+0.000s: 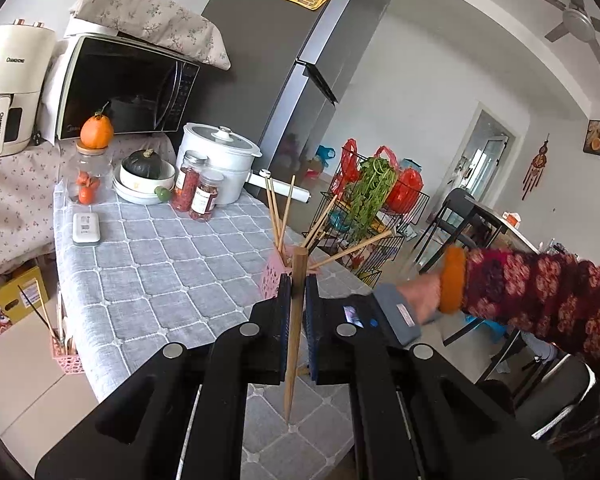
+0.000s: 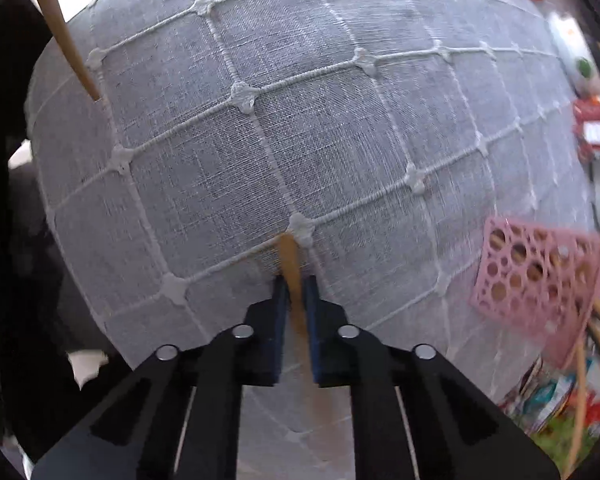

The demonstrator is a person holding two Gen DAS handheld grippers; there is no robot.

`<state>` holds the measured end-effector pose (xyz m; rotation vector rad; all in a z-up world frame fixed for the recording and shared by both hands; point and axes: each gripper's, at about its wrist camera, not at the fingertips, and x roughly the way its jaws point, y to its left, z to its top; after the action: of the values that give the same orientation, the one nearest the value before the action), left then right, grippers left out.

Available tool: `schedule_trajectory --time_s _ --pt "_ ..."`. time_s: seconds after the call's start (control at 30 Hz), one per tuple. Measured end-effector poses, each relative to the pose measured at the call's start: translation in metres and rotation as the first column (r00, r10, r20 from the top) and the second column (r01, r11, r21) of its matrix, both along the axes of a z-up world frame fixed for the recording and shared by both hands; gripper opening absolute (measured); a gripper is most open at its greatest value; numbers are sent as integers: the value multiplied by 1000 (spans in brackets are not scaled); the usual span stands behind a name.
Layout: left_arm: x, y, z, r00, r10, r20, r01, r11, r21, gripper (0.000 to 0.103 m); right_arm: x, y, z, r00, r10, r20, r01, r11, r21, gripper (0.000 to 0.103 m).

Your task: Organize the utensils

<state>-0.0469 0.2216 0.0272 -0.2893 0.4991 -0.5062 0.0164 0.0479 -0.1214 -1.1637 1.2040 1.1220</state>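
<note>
**Operator:** Looking along my left tongs (image 1: 298, 276), I see the fridge (image 1: 284, 72) far back, then the microwave (image 1: 128, 88) and the cream air fryer (image 1: 12, 84) at far left. The table (image 1: 172, 264) under its grey checked cloth fills the middle.

**Observer:** What stands on it?

**Operator:** At the far end, a white pot (image 1: 224, 160), a bowl holding a dark squash (image 1: 146, 168), a glass jar with an orange on its lid (image 1: 92, 172) and two small jars (image 1: 198, 192). Nearer, just beyond my left tongs, the pink holder (image 1: 270, 276) stands with several chopsticks fanning out of it.

**Observer:** And the tongs themselves?

**Operator:** Left tongs are clamped on one chopstick (image 1: 296, 320), held roughly upright, its thin tip down near the cloth. To the right a hand in a patterned sleeve (image 1: 540, 292) carries the other tool.

**Observer:** The right side?

**Operator:** My right tongs (image 2: 298, 292) point down at the cloth and are closed on a second chopstick (image 2: 292, 264), blurred, its end touching or just above the fabric; I cannot tell which. The pink holder (image 2: 540, 280) sits to the right of them, and the left chopstick's tip (image 2: 72, 56) shows at far left.
</note>
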Motion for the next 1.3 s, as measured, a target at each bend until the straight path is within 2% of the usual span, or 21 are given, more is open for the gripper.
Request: schedule_trajectory --time_s 0.07,0.17,0.2,0.27,0.37,0.4,0.43,0.47,0.5,0.57,0.6,0.63,0.67,0.73,0.83,0.87,0.9,1.13,1.3 --pt "0 -3 1 1000 7 -5 -7 1000 5 7 -18 -13 1 994 -101 52 98 994 45 8" --pt "0 -9 1 1000 13 -17 -13 1000 1 7 -37 -35 1 964 -253 84 245 964 99 8" --pt "0 -13 2 1000 15 -19 -15 1000 3 7 -45 -42 2 949 -300 93 289 950 120 8" --pt "0 -21 3 1000 17 -22 -17 1000 7 7 -49 -62 4 899 -429 93 411 897 160 8" --pt "2 -30 6 999 26 -26 -26 1000 12 7 -47 -90 12 783 -616 83 586 776 233 8" --pt "3 -33 7 999 32 -29 -32 999 12 7 -45 -101 21 736 -674 69 634 721 278 8" --pt "4 -36 7 999 36 -35 -36 999 9 7 -40 -105 32 703 -709 51 662 679 316 8" --pt "5 -39 8 998 41 -45 -41 999 4 7 -36 -116 45 654 -756 22 695 613 376 8" --pt "7 -42 9 998 45 -53 -45 999 4 7 -32 -121 53 624 -782 3 710 568 416 8" --pt "11 -51 12 996 52 -67 -52 999 9 7 -32 -142 83 537 -843 -39 730 441 522 8" --pt "12 -55 15 996 55 -71 -54 998 11 7 -30 -149 93 510 -858 -64 735 396 550 8" --pt "14 -61 20 996 60 -71 -58 998 17 7 -30 -158 111 468 -877 -109 744 325 584 8" --pt "15 -65 25 996 63 -67 -62 998 21 7 -31 -169 123 434 -890 -139 748 270 606 8" --pt "17 -74 39 996 67 -54 -66 997 29 7 -26 -175 147 389 -903 -183 744 190 640 8" --pt "22 -84 58 996 81 -36 -79 996 45 7 -21 -194 186 335 -908 -252 736 85 672 8" --pt "26 -87 67 996 86 -31 -85 995 45 7 -19 -194 197 328 -905 -271 734 64 676 8" --pt "29 -90 76 996 91 -25 -90 995 46 7 -17 -200 210 318 -897 -308 733 27 680 8" --pt "69 -121 132 987 144 73 -149 986 76 7 2 -229 286 267 -870 -415 648 -156 746 8" --pt "114 -147 139 982 163 90 -173 978 117 7 32 -242 313 233 -857 -460 581 -256 773 8"
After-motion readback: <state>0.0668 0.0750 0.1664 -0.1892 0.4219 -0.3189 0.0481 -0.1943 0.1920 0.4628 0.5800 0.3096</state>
